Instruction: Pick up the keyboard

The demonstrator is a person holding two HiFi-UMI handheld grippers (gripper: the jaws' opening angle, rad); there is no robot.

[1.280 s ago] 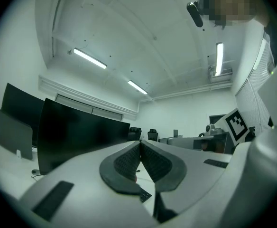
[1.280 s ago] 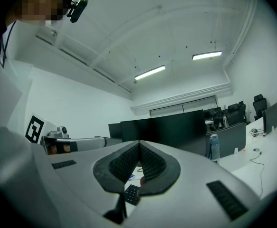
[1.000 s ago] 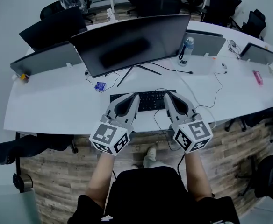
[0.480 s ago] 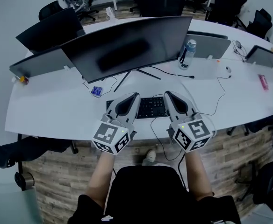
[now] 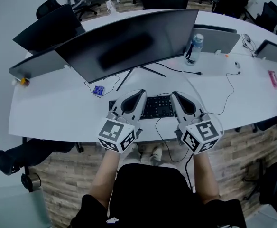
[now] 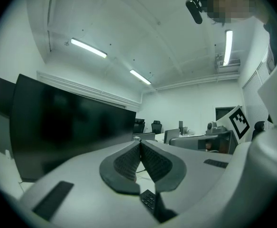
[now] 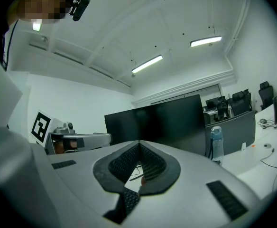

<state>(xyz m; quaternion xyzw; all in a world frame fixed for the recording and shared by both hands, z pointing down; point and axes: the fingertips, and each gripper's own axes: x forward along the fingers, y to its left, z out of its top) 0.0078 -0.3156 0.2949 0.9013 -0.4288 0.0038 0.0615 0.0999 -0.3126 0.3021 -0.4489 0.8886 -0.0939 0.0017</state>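
While the keyboard [image 5: 156, 107] lay flat on the white desk [image 5: 58, 110], just below the centre of the head view and in front of the wide monitor [image 5: 129, 42], nothing of the lift had been done. The left gripper [image 5: 140, 94] sat over the keyboard's left end and the right gripper [image 5: 175, 95] over its right end, so only the middle run of keys showed between them. In each gripper view the ribbed pads met at their tips, pressed together on nothing, with a patch of black keys visible low in the frame beneath them.

By my judgement this was the approach stage only: the tongs had yet to spread, settle around the board's ends or edges, close on it and raise it.

The keyboard's long axis ran left to right across the picture, roughly parallel to the desk's near edge, its far long side facing the monitor's stand and its near side facing the person. A cable [image 5: 157, 127] looped off the desk edge near it; whether it belonged to the keyboard I could not tell.
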